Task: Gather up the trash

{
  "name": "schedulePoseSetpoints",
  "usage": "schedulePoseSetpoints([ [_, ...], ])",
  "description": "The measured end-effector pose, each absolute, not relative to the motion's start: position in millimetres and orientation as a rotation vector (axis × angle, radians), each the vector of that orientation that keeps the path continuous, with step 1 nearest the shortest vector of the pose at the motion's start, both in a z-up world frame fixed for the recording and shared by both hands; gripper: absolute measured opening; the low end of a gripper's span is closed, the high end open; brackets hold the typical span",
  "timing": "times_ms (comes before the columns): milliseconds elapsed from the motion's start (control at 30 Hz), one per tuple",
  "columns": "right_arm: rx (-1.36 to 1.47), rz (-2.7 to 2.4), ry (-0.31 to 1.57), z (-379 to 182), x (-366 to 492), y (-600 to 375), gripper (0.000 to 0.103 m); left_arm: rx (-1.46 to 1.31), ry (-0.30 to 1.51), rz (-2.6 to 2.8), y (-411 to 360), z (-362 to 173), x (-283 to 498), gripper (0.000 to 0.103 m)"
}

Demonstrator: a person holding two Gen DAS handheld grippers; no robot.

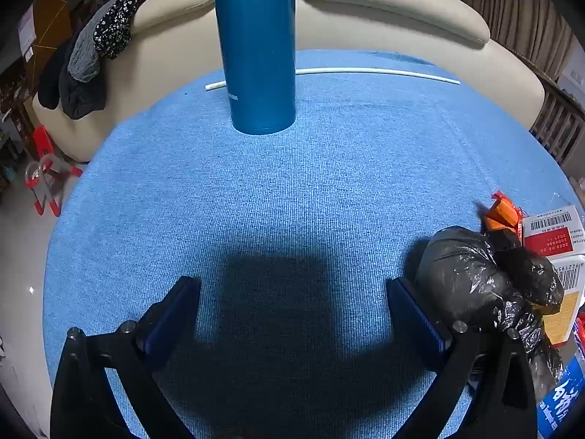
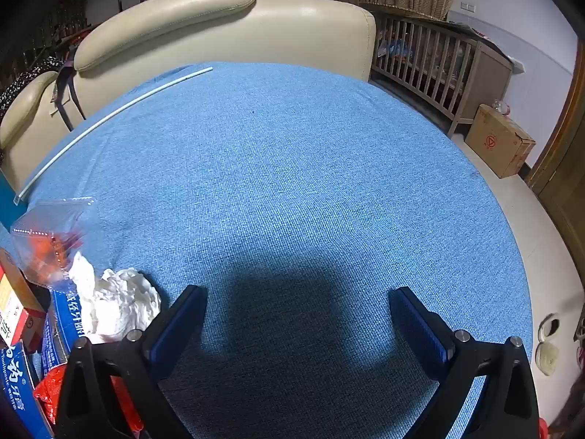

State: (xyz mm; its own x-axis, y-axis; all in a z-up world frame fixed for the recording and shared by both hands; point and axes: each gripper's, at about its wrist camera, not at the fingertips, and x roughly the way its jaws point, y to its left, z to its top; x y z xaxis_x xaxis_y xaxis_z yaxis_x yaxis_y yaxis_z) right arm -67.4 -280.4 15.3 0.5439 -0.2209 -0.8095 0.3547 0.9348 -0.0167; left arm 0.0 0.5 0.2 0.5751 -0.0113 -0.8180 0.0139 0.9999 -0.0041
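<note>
The left gripper (image 1: 292, 292) hangs over the blue cloth (image 1: 292, 190) with its jaws spread wide and nothing between them; a crumpled black plastic bag (image 1: 471, 274) lies just outside its right finger, touching or nearly so, with an orange wrapper (image 1: 501, 214) and a barcoded carton (image 1: 552, 234) beyond it, and a tall blue bottle (image 1: 257, 55) stands straight ahead. The right gripper (image 2: 298, 303) is likewise wide apart and empty over the same cloth, with a wad of white tissue (image 2: 120, 303) just outside its left finger, a clear bag of orange bits (image 2: 51, 237) ahead-left, and blue toothpaste boxes (image 2: 62, 322) and a red wrapper (image 2: 49, 391) further left. A thin white tube (image 2: 109, 117) lies far ahead near the cloth's rear edge, before a cream sofa (image 2: 256, 33).
</note>
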Motion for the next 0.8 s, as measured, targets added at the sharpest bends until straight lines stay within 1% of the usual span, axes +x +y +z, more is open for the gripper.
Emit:
schedulePoseSetpoints([
  [800, 0.157, -0.343, 0.941, 15.4, -67.4, -280.1, 0.103, 0.000, 0.958, -0.008, 0.9, -0.8, 2.3, 0.103],
])
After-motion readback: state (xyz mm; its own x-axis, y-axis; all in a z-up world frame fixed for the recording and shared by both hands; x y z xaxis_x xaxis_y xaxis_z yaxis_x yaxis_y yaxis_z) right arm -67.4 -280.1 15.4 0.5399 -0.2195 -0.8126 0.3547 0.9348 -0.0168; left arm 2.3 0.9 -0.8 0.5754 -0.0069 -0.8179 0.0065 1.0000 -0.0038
